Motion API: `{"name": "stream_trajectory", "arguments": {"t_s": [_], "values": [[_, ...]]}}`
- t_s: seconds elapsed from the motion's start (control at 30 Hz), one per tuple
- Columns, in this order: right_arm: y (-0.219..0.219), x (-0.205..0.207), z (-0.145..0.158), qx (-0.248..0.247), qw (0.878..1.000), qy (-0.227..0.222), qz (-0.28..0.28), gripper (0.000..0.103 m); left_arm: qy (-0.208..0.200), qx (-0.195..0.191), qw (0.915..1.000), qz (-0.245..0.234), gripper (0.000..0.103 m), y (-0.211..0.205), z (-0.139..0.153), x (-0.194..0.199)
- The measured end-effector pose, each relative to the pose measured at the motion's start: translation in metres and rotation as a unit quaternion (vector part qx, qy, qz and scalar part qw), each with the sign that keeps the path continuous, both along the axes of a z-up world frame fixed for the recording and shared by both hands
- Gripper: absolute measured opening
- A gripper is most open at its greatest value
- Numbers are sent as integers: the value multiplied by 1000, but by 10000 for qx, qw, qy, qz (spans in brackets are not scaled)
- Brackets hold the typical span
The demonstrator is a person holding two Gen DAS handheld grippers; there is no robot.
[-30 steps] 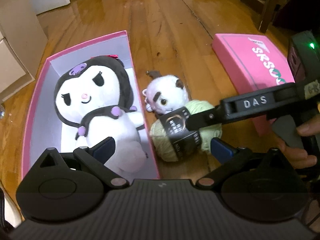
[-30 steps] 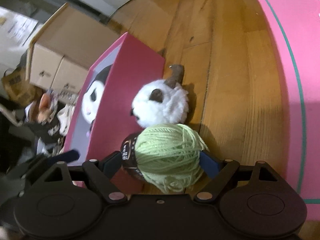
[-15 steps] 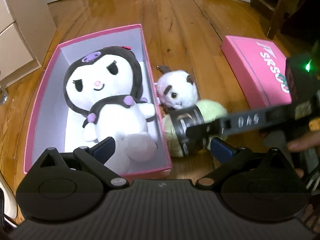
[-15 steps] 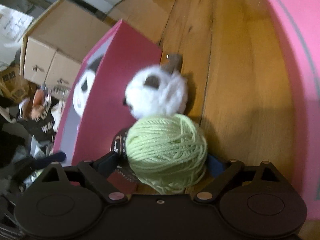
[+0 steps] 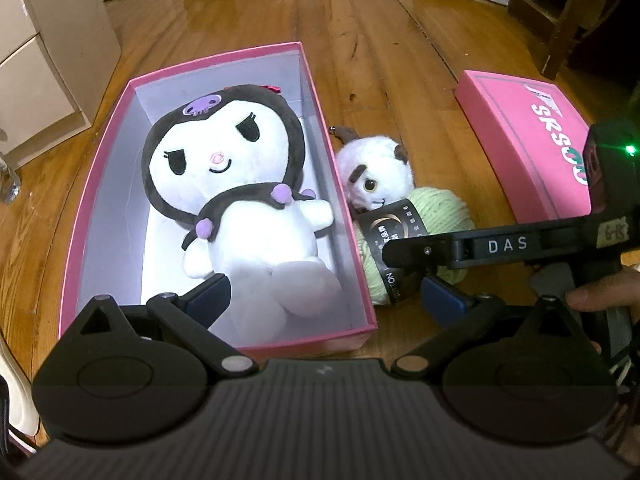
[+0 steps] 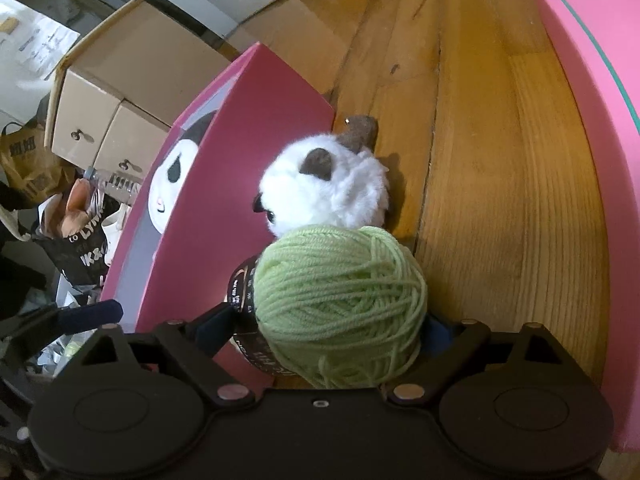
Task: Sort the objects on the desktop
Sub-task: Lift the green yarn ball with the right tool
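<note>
A pale green yarn ball with a black label sits between my right gripper's fingers, which press on both its sides. In the left wrist view the yarn ball lies just right of the open pink box, under the right gripper's black arm. A small white fluffy plush rests against the yarn's far side; in the right wrist view the plush touches the box wall. A large black-and-white plush fills the box. My left gripper hangs open over the box's near end.
The pink box lid lies flat on the wooden floor to the right; the lid is close beside the yarn. Cardboard drawers and bags stand beyond the box. A hand holds the right gripper.
My left gripper has drawn back, so the whole box shows. The right gripper's fingers have closed in on the yarn ball, which looms larger in its view.
</note>
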State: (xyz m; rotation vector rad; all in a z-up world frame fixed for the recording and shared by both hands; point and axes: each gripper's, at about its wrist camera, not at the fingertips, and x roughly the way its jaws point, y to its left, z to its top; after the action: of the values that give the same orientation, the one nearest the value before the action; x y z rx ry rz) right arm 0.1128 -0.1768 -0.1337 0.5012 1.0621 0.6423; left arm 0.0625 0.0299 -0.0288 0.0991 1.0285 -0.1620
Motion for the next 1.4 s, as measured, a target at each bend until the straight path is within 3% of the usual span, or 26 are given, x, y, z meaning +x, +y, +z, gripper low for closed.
{"name": "stream_trajectory", "arguments": {"t_s": [0.27,0.67,1.13,1.4], "values": [[0,-4,3,-48,9996,-247,107,81,67,5,10000,-18,103,1,-2,2],[2,-6,15,-153,9990,-400,130,70,107,-45,9999,-37,103,-10,-7,5],[-24,-13,38,48,9983,-496,-308,69,131,-39,9999,-69,103,-15,-8,2],[-22,-15,44,285,9978,-544,-261,70,127,-63,9999,-35,103,-11,-7,0]]}}
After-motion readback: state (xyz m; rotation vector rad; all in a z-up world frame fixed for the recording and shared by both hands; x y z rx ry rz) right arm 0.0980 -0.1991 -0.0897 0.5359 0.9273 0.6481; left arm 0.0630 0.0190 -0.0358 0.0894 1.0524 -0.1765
